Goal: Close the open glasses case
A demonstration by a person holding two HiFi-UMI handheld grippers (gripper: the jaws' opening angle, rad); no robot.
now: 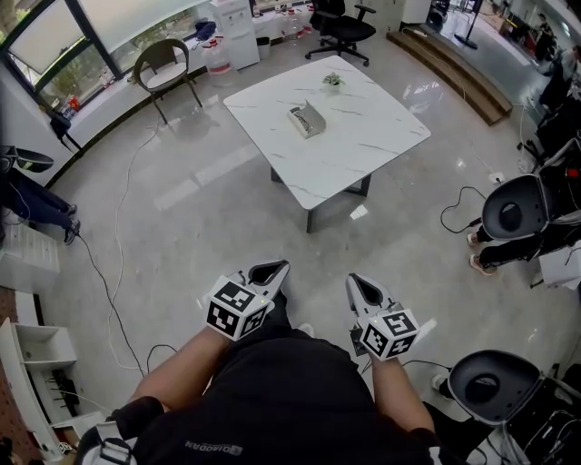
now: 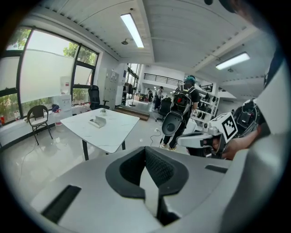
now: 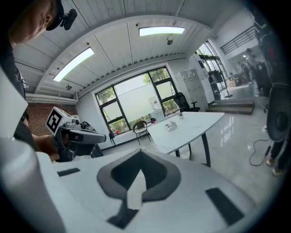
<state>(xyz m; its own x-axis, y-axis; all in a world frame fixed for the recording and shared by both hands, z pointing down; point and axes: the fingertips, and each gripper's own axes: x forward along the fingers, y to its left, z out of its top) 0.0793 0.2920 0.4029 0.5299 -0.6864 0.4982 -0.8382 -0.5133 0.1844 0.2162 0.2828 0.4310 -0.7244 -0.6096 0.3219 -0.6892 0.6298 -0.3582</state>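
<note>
The open glasses case (image 1: 307, 119) lies near the middle of a white marble table (image 1: 363, 154), its lid standing up; it also shows as a small pale glasses case (image 2: 97, 121) far off in the left gripper view and as the glasses case (image 3: 171, 127) in the right gripper view. My left gripper (image 1: 272, 270) and right gripper (image 1: 359, 283) are held close to my body over the floor, well short of the table. Both are shut with nothing in them. The left gripper (image 2: 148, 169) and right gripper (image 3: 136, 175) each show pads pressed together.
A small potted plant (image 1: 332, 81) stands behind the case. A metal chair (image 1: 168, 68) and an office chair (image 1: 343, 27) stand beyond the table. Round black stools (image 1: 513, 207) are at my right, cables (image 1: 109, 272) trail on the floor, and white shelving (image 1: 36, 363) stands at left.
</note>
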